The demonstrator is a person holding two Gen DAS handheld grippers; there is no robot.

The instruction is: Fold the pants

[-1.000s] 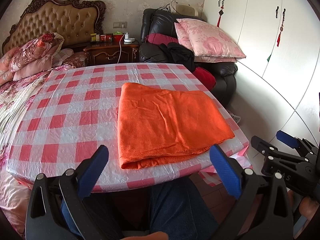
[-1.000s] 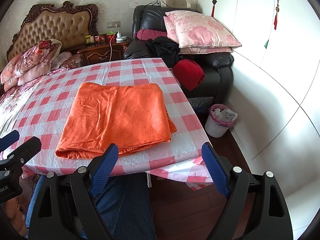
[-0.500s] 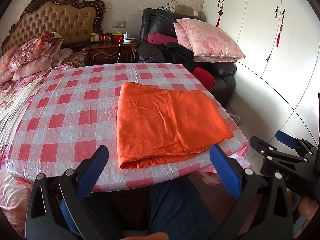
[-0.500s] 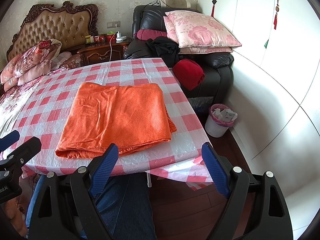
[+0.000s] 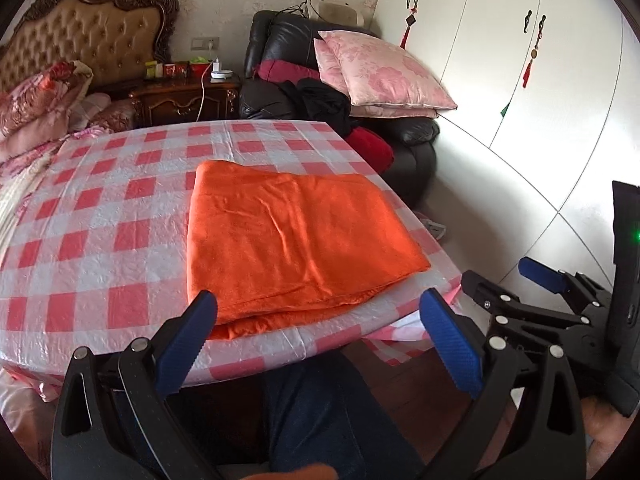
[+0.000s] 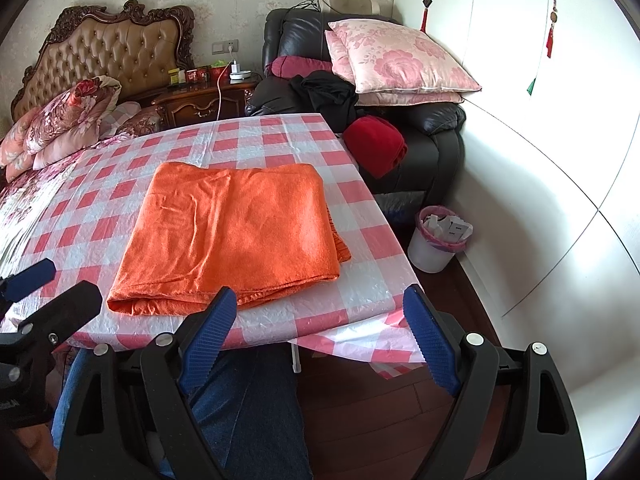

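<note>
Orange pants (image 5: 296,236) lie folded into a flat rectangle on the red-and-white checked table (image 5: 100,240), near its front right corner; they also show in the right wrist view (image 6: 236,232). My left gripper (image 5: 320,336) is open and empty, held just before the table's front edge, in front of the pants' near fold. My right gripper (image 6: 320,336) is open and empty, also off the front edge, to the right of the left one. The right gripper shows at the right of the left wrist view (image 5: 532,292); the left gripper shows at the left of the right wrist view (image 6: 48,300).
A bed with floral bedding (image 6: 60,128) borders the table's left. A black armchair with pink pillows (image 6: 400,60) and a red cushion (image 6: 376,148) stands behind right. A white waste bin (image 6: 438,240) sits on the floor beside the table. My legs in jeans (image 6: 240,420) are under the front edge.
Both grippers have shifted slightly toward the table. The pants have not moved and both grippers stay open.
</note>
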